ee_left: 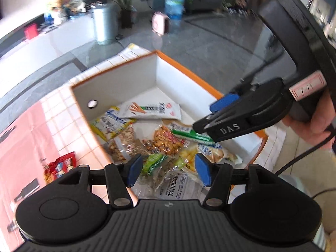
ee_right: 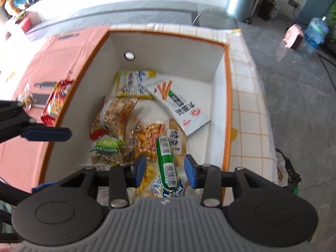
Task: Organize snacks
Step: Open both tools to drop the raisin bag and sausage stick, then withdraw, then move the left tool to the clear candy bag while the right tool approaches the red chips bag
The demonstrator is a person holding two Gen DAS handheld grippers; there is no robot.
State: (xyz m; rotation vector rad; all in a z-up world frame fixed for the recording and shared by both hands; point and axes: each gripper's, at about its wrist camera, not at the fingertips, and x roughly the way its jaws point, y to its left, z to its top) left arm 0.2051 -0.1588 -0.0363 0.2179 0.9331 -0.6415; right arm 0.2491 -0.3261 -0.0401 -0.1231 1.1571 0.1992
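Note:
A white box with an orange rim holds several snack packs. A green sausage-shaped pack lies on top of the pile. A white pack with orange sticks lies at the back. My right gripper hovers open over the green pack, which lies between its fingers without touching them. My left gripper is open and empty above a green raisin pack. The right gripper shows in the left wrist view, over the box.
A red snack pack and a small clear pack lie on the pink cloth left of the box. The box stands on an orange-gridded white cloth. A black bag hangs at the right edge.

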